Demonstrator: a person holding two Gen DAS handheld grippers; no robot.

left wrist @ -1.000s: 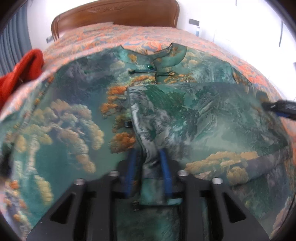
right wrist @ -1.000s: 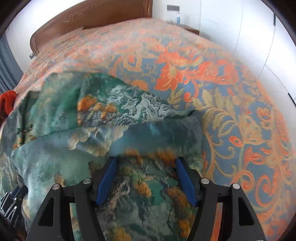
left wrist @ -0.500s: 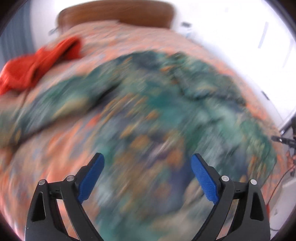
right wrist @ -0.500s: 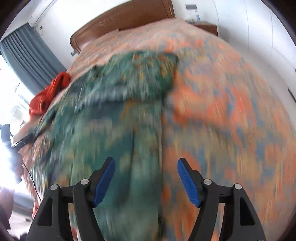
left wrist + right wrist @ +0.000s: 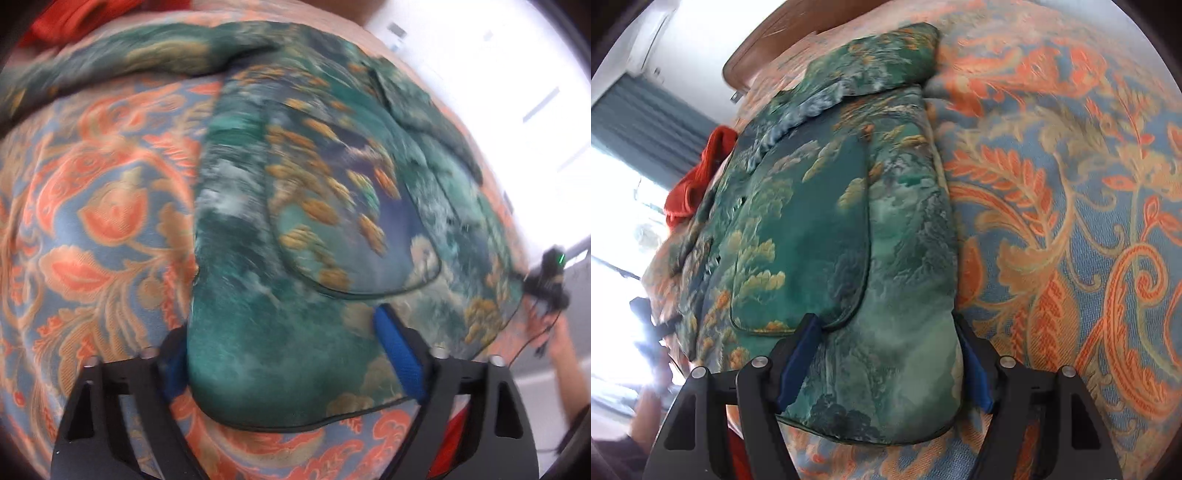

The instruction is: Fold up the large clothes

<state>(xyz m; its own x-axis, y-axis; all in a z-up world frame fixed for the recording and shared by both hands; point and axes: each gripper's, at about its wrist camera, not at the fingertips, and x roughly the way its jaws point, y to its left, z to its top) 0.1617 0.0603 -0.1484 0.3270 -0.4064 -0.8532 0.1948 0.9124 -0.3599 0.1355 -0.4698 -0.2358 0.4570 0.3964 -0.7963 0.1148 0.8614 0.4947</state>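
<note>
**Operator:** Where is the garment from the tools?

**Spotter:** The green garment (image 5: 332, 206) lies flat on the bedspread (image 5: 92, 221). Its long axis runs straight away from you toward the headboard (image 5: 775, 33), with the hem at your end. Your left gripper (image 5: 277, 332) straddles the hem's left corner and your right gripper (image 5: 886, 325) straddles the right corner. Each corner is nearest to the hand on its own side, so you don't need to cross over.

**Operator:** And the jaws?

**Spotter:** Both stand wide, with hem cloth lying between the pads. The left jaws have just been closing in and the right have just been opening a little. From what I can see, neither pair is pinching the cloth yet.

**Operator:** So which way does the fold go?

**Spotter:** I'd say along that long axis. You would close on both corners and carry the hem up toward the collar end. Keep your hands level with each other, or the edge may land skewed. The red cloth (image 5: 698, 184) lies off to your left, well clear of that path.
</note>
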